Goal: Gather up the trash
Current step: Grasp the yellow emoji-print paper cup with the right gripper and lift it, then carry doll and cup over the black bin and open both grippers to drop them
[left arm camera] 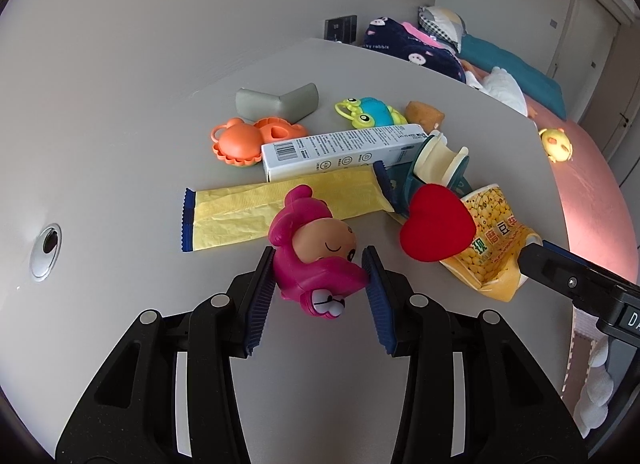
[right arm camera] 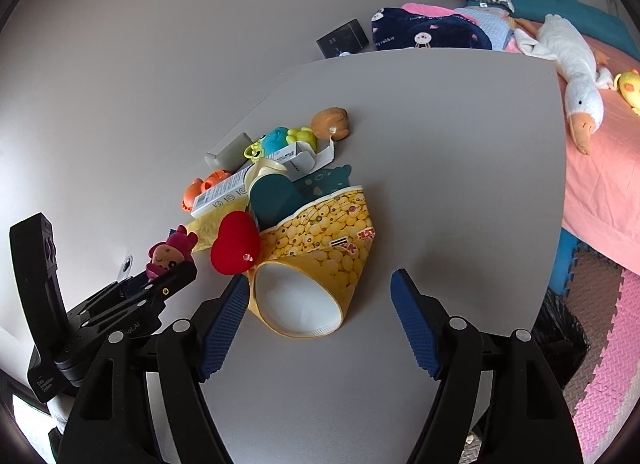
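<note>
My left gripper [left arm camera: 318, 264] is shut on a pink toy figure [left arm camera: 316, 252] with a peach face, on the grey table [left arm camera: 120, 184]; it also shows in the right wrist view [right arm camera: 168, 254]. My right gripper [right arm camera: 320, 288] is open, its jaws either side of the open mouth of a squashed yellow paper cup [right arm camera: 316, 260], which lies on its side. The cup also shows in the left wrist view [left arm camera: 488, 240]. A yellow wrapper [left arm camera: 256, 208], a white carton [left arm camera: 340, 150] and a teal cup [left arm camera: 432, 172] lie behind.
A red heart [right arm camera: 234, 244] lies left of the yellow cup. Orange [left arm camera: 244, 140] and green-blue [left arm camera: 368, 112] toys, a grey corner piece [left arm camera: 276, 102] and a brown toy [right arm camera: 330, 122] sit farther back. The table's right edge [right arm camera: 560, 168] borders a pink bed with a plush goose [right arm camera: 568, 60].
</note>
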`<state>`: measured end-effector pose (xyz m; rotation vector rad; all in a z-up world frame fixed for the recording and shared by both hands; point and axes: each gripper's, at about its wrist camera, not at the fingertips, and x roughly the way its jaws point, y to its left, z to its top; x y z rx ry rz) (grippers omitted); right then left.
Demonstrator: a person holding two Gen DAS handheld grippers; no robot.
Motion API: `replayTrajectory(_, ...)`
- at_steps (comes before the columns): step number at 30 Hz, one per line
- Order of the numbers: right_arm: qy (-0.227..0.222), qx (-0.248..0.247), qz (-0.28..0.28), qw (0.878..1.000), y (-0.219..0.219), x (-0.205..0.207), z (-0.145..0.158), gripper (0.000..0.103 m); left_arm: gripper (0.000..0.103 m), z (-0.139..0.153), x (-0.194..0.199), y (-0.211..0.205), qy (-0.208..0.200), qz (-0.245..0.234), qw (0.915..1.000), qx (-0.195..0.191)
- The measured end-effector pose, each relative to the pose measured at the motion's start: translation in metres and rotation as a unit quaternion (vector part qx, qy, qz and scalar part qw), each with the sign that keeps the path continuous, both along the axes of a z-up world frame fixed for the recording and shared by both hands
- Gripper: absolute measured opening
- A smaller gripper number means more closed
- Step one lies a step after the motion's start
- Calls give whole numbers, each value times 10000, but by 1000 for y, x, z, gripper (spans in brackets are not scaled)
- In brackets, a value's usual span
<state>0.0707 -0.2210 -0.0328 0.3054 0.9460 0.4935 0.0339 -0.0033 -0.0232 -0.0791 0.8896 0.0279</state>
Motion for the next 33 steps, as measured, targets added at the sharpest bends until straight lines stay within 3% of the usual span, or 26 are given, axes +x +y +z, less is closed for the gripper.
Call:
replayTrajectory(9,-55,29,-35,10000,15,7,-7,76,43,-5,2,10,79,89,9999,-51)
replayTrajectory(13,-325,-393,83,9987,26,2,-7,75,43,-6,3,10,90,89,9999,-47)
replayTrajectory(14,-399,-525,141,9977,30,0,-7,69,43,-6,2,10,89,92,9999,-47)
replayTrajectory(17,-458,-663,202,9965,32,-3,-4,67,43,-4,1,10,69,83,9999,-56)
replayTrajectory(24,-1380,-1513,-309,9783,21,-20,28,63,43,7,-4,1,-68,-22,9999,-76)
replayTrajectory(33,-1720,-1595,-727,9694,-17,-34,59,63,43,20,-8,-22,-192,-252,9995,-39)
